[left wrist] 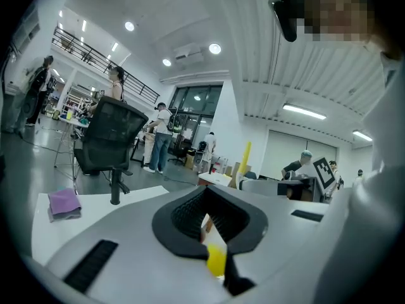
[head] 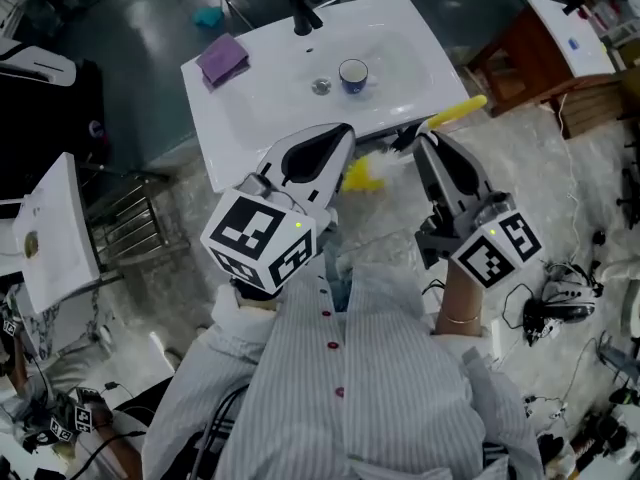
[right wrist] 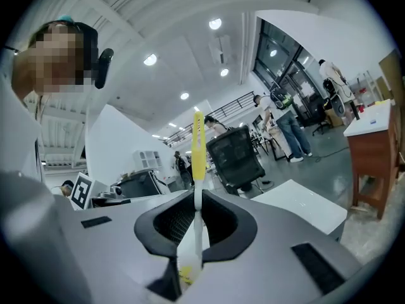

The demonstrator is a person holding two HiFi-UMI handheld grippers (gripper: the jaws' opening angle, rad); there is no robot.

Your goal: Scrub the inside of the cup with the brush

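**Right gripper**: the jaws are closed on the brush. The handle passes through the gap between the black pads and stands up well past the jaw tips. Its lower section is white and its upper section is yellow. In the head view the yellow end projects beyond the jaw tips, over the front edge of the sink.

**Left gripper**: the jaws are closed together, and nothing is identifiably held. A small yellow patch and a pale sliver show in the slit near the jaw base. Whether they lie between the pads or behind them cannot be determined.

**Gripper position:** both grippers are held side by side in front of the person's striped shirt. Their tips point toward the sink, and neither reaches into the basin.

**Cup**: it stands upright in the white sink basin, mouth up, just to the right of the drain. It is well apart from both grippers and from the brush.

**Surroundings:** a black faucet stands at the sink's far rim. A purple cloth lies on the flat deck at the sink's left end.
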